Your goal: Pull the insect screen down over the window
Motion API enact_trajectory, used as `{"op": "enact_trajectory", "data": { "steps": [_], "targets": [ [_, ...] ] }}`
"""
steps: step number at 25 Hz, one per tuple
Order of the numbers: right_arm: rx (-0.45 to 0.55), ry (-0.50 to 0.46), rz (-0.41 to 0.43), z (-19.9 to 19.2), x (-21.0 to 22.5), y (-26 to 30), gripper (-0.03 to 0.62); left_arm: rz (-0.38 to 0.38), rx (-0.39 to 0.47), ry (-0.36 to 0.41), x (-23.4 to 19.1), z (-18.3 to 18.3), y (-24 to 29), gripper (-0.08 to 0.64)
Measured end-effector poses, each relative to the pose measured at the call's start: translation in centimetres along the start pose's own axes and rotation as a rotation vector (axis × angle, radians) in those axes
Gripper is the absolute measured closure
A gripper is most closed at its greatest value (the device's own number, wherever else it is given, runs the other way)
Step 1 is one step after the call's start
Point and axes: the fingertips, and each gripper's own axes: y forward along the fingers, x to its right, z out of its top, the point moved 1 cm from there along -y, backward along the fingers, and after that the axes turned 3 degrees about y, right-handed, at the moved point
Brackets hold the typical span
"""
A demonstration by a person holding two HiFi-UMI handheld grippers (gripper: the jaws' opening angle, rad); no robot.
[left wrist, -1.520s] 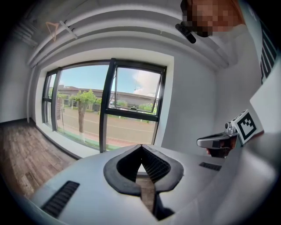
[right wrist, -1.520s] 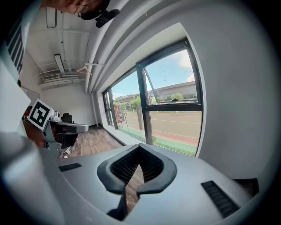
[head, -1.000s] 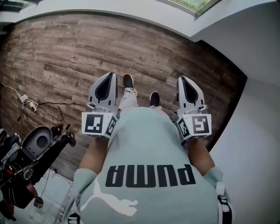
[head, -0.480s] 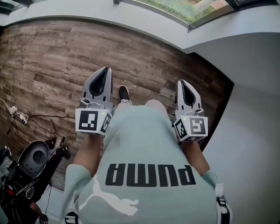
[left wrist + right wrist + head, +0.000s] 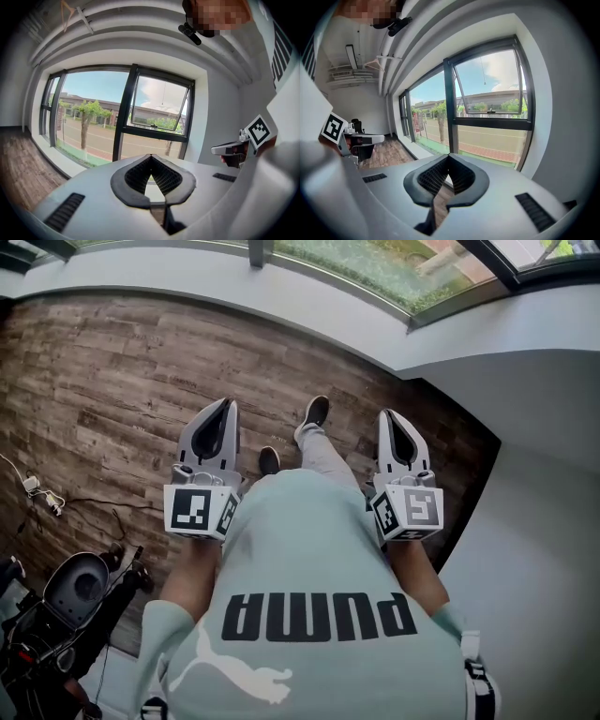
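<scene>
Over the wooden floor (image 5: 112, 362), my left hand-held gripper (image 5: 225, 404) and right hand-held gripper (image 5: 388, 415) are both closed tight, holding nothing. Ahead, the window (image 5: 93, 117) has one pane (image 5: 161, 108) tilted open.

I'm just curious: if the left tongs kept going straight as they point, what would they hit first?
Likely the lower glass pane of the black-framed window; nothing else shows ahead of the left tongs, though depth is unclear.
</scene>
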Motion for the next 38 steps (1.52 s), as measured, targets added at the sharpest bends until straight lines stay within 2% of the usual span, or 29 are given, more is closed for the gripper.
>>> {"op": "enact_trajectory", "data": {
  "steps": [4, 8, 13, 18, 25, 33, 36, 38],
  "targets": [
    [0.017, 0.015, 0.038, 1.2, 2.8, 4.6, 0.589, 0.036, -0.017, 0.022, -0.5, 1.2, 4.3, 0.549],
    [0.028, 0.03, 0.08, 3.4, 6.9, 9.2, 0.589, 0.055, -0.017, 0.055, 0.3, 4.1, 10.4, 0.549],
    [0.079, 0.046, 0.114, 7.1, 12.6, 13.8, 0.589, 0.046, 0.006, 0.105, 2.4, 8.1, 18.3, 0.549],
    [0.106, 0.027, 0.114, 9.6, 17.4, 17.0, 0.589, 0.029, 0.008, 0.148, 3.9, 10.4, 23.9, 0.549],
    [0.135, 0.026, 0.06, 11.8, 20.6, 19.2, 0.589, -0.016, 0.037, 0.184, 3.9, 13.2, 29.1, 0.549],
    [0.132, -0.009, -0.063, 14.3, 22.2, 22.6, 0.589, -0.149, 0.063, 0.2, 1.0, 15.7, 36.1, 0.549],
    [0.122, -0.052, -0.126, 16.7, 23.4, 24.2, 0.589, -0.166, 0.06, 0.237, -2.3, 18.6, 39.0, 0.549],
    [0.147, -0.125, -0.178, 20.6, 24.9, 25.9, 0.589, -0.193, 0.087, 0.286, -4.2, 22.4, 42.2, 0.549]
  ]
}}
